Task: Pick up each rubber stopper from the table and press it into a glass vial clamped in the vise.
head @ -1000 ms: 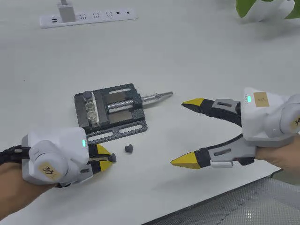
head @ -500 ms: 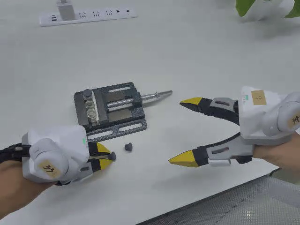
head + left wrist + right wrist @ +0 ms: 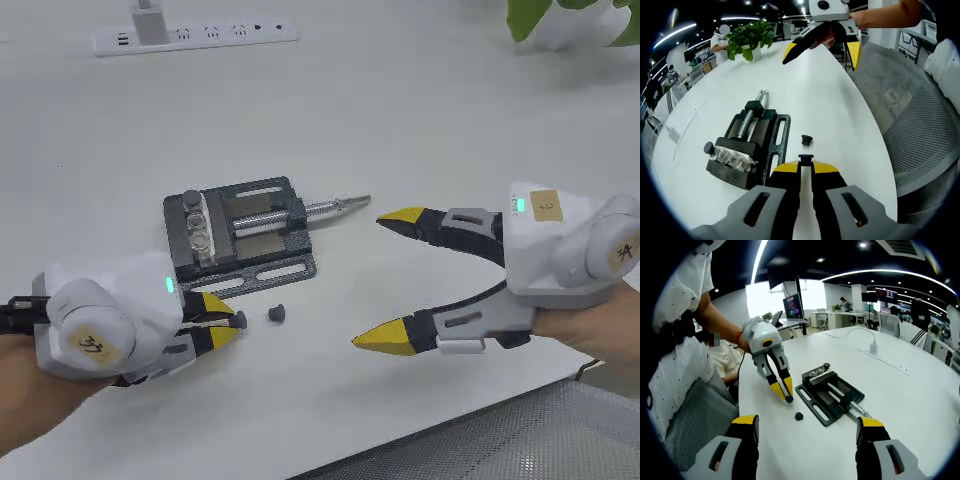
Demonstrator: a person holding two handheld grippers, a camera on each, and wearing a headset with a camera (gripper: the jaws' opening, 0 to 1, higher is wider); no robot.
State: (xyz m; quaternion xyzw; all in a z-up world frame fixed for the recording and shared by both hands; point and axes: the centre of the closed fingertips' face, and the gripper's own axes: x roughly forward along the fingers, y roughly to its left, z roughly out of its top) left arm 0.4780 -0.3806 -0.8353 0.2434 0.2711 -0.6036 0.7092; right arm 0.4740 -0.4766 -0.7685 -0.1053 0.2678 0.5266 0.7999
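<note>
Head view: the left gripper, just in front of the vise, pinches one rubber stopper — a second stopper lies loose beside the vise. One vial looks capped, the other vials open. Off to the vise's side, the right gripper holds its jaws wide, empty.

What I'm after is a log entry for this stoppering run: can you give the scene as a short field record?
left hand-held gripper: shut on a rubber stopper
right hand-held gripper: open, holding nothing
loose stopper: on the table, just in front of the vise
vise: clamps glass vials
seated stopper: at one end of the vial row
</note>
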